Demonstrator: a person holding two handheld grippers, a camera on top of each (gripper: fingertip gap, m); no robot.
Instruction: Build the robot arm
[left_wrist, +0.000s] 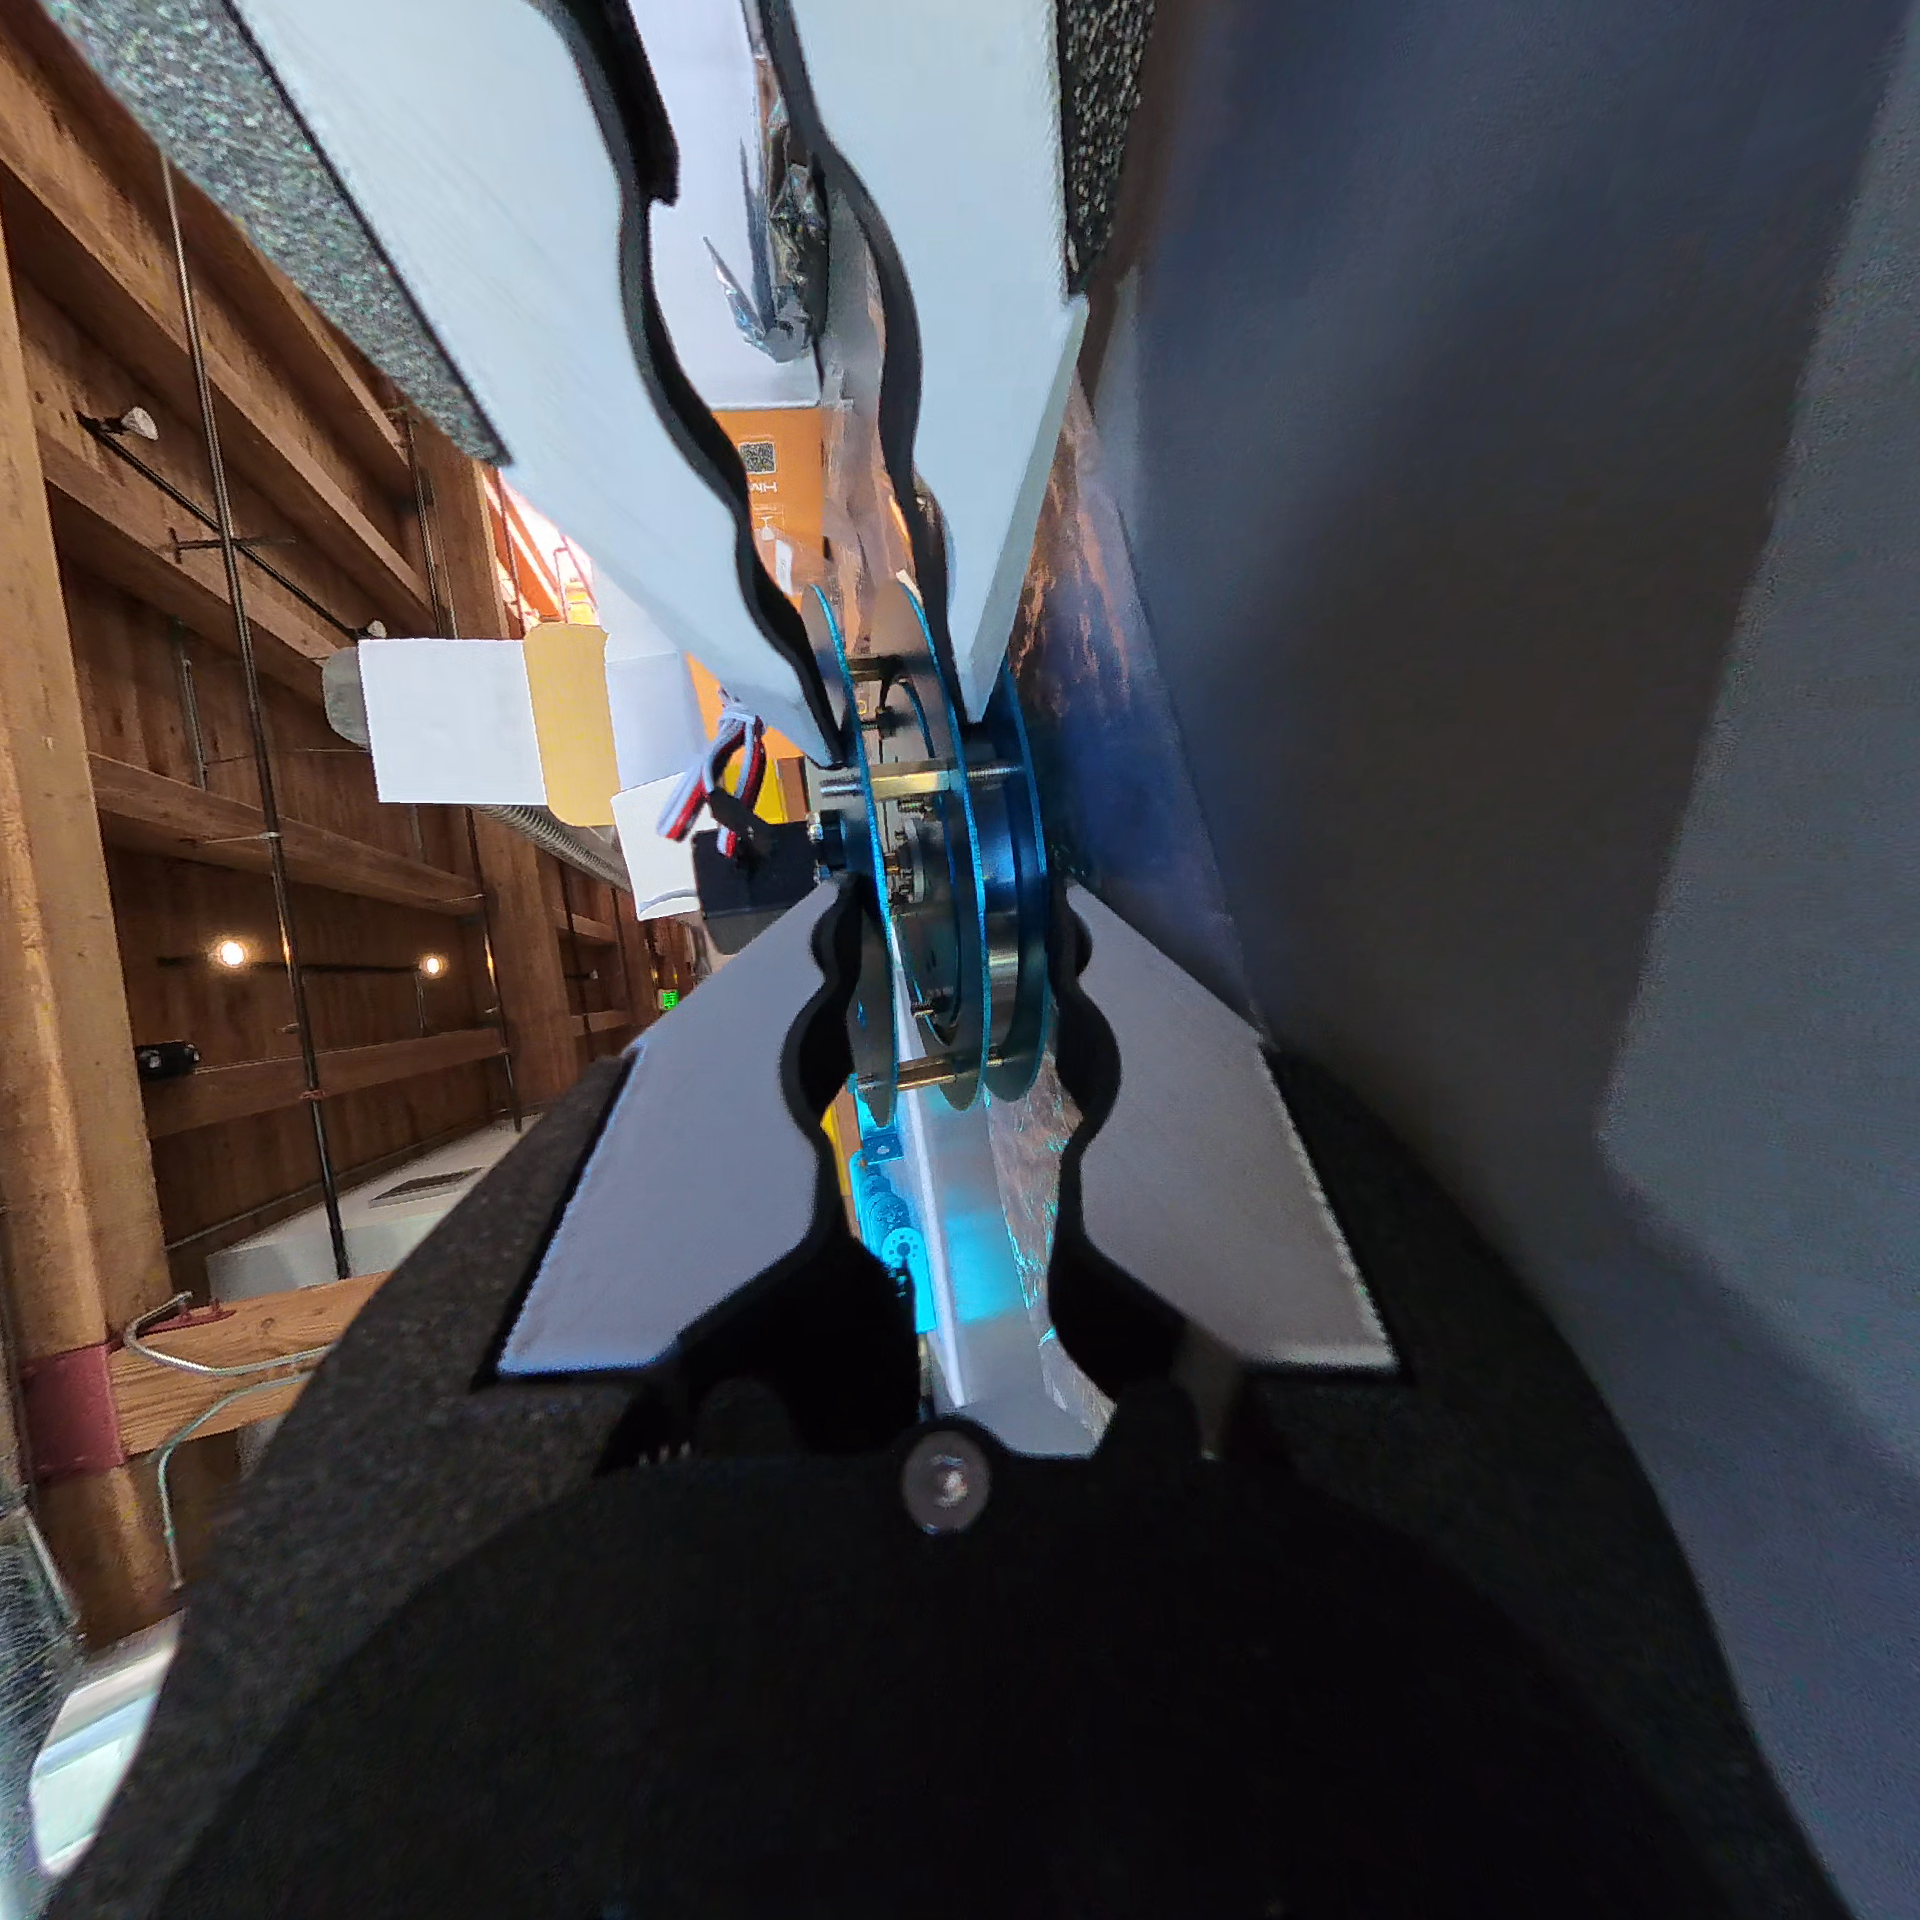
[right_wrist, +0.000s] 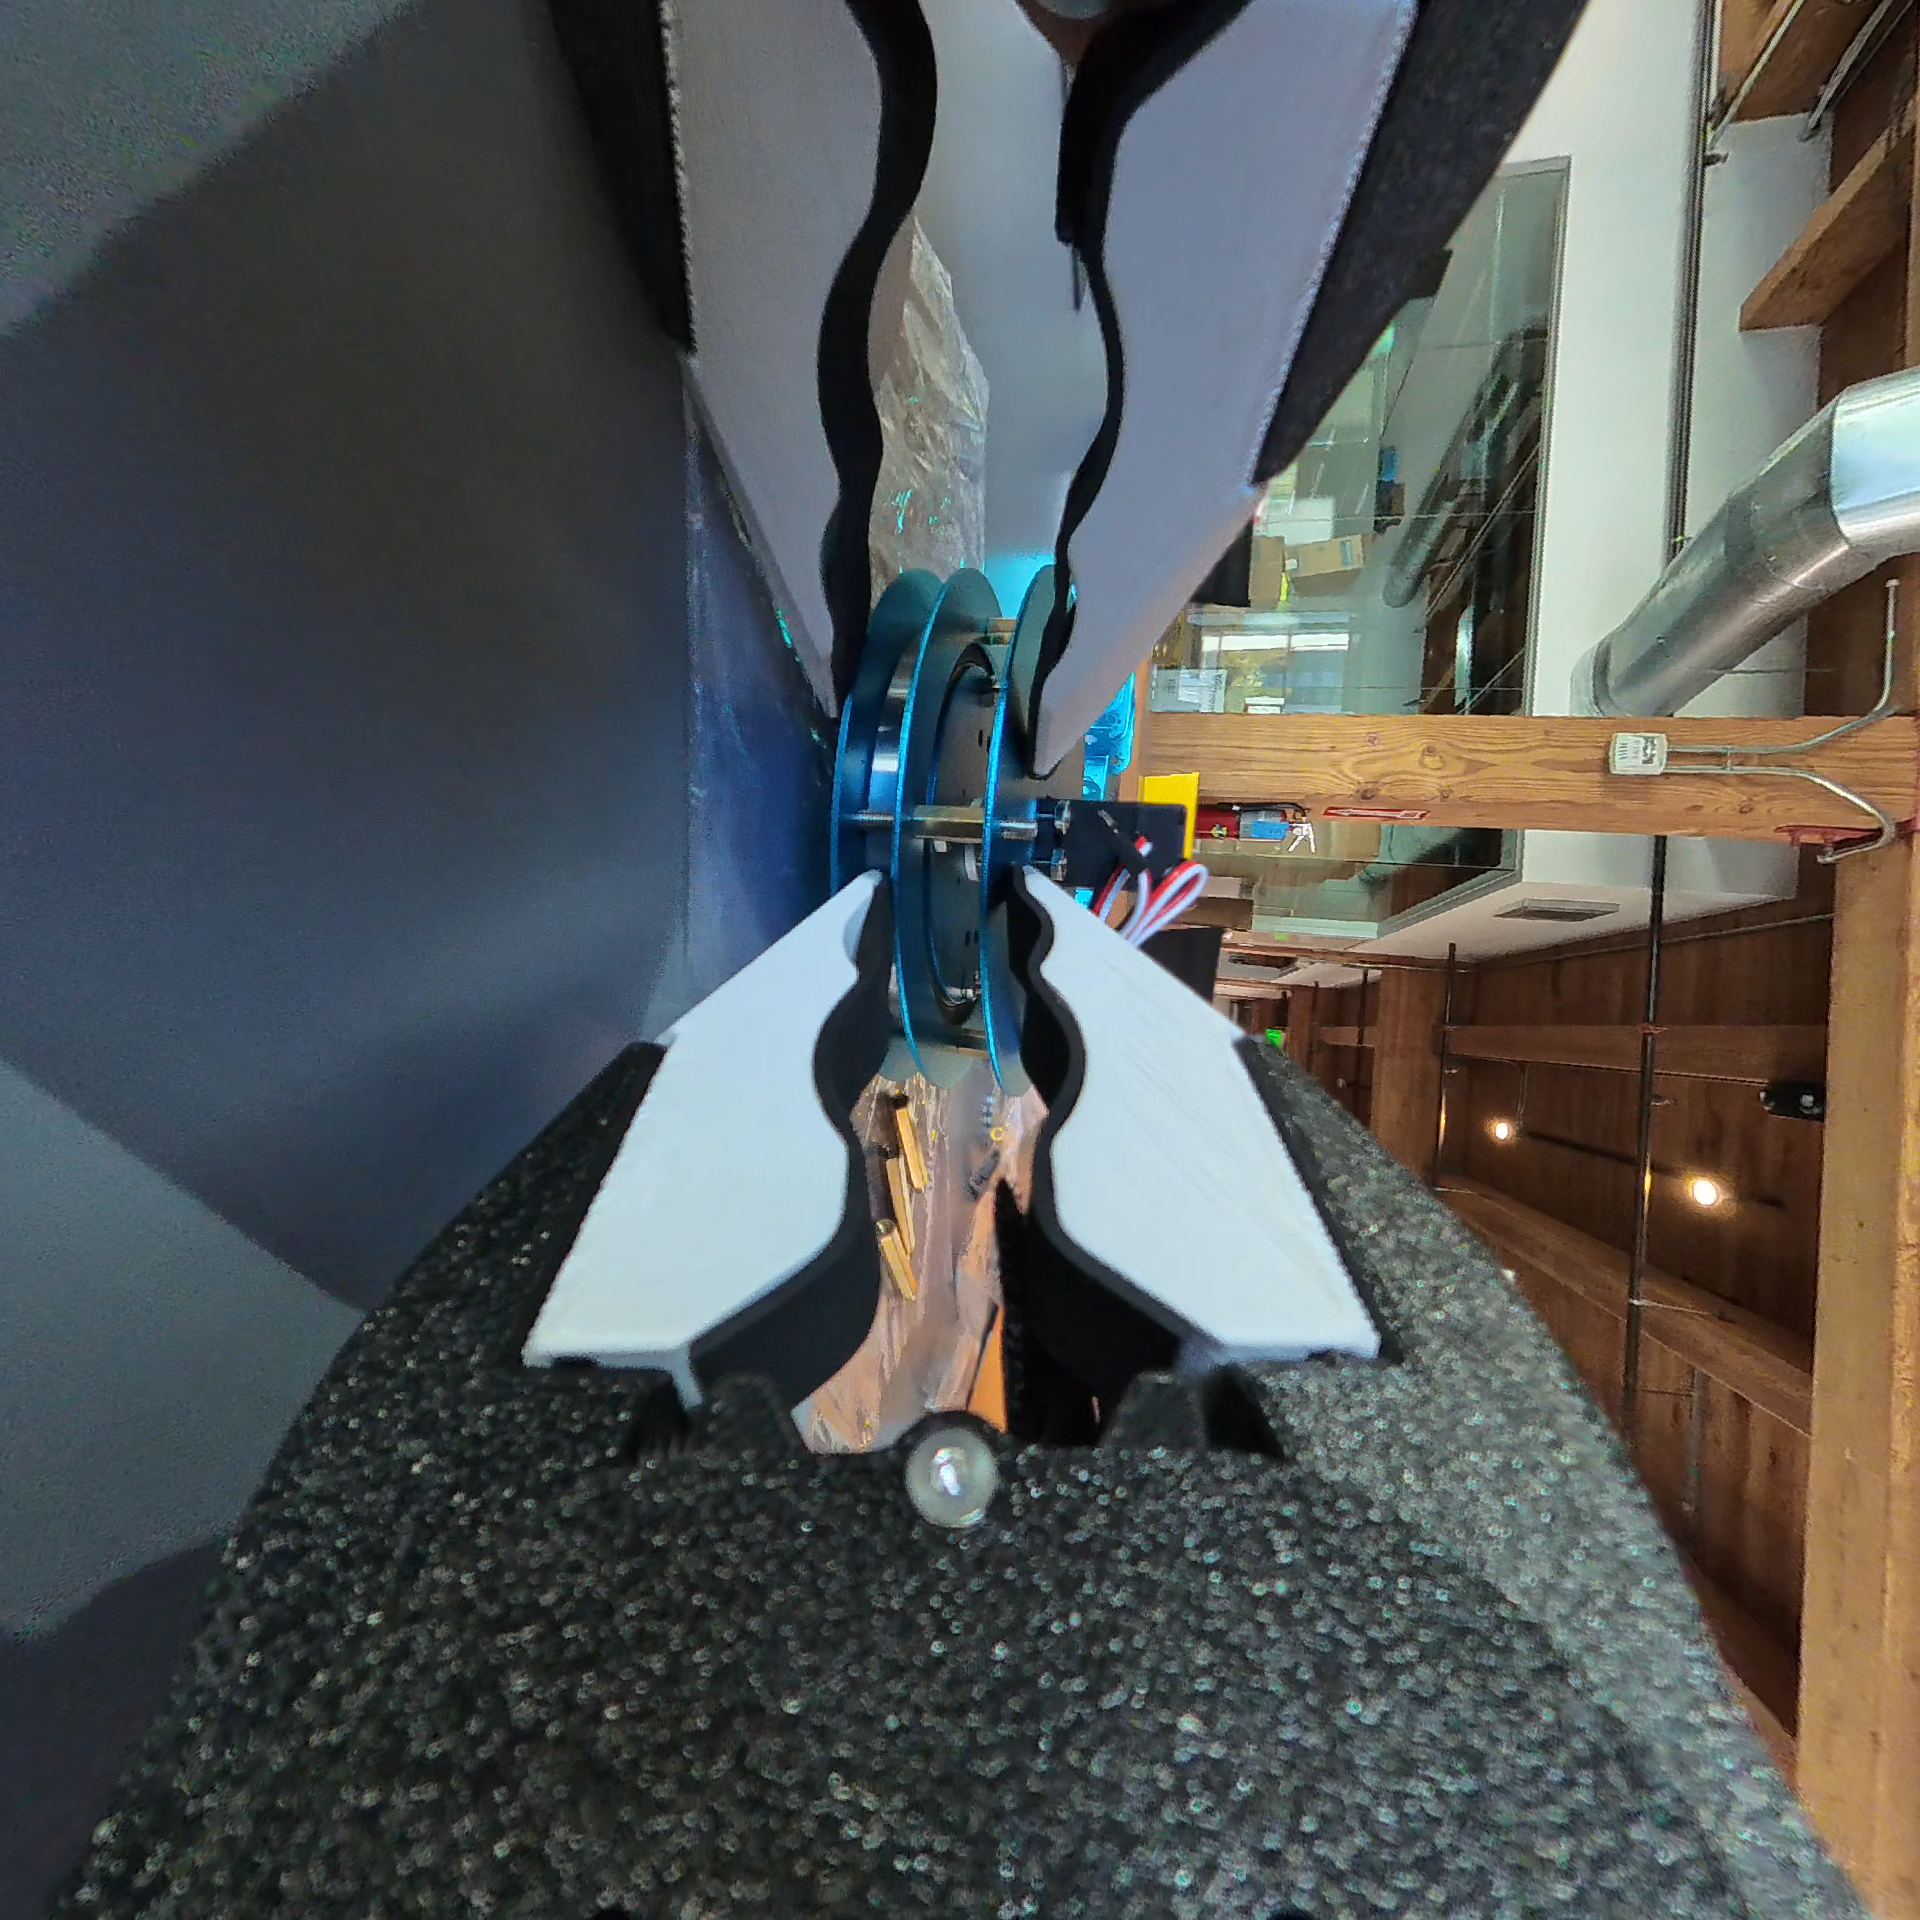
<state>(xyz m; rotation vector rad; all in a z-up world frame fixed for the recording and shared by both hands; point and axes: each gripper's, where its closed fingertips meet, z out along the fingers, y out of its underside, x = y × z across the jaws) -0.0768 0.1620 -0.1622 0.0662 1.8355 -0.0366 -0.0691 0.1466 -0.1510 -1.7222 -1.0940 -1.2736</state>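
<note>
Gripping stacked blue metal discs (left_wrist: 940, 883)

An orange box (left_wrist: 774, 488) carries a square code and small print. A small white label (right_wrist: 1638, 752) sits on a wooden beam (right_wrist: 1455, 774).

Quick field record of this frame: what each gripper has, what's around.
held_object: blue disc assembly with brass standoffs, black servo and red-white wires at one end
left_gripper: clamped on assembly rim
right_gripper: clamped on opposite rim
beneath: loose brass standoffs on crinkled foil
background: wooden beams, metal duct
</note>
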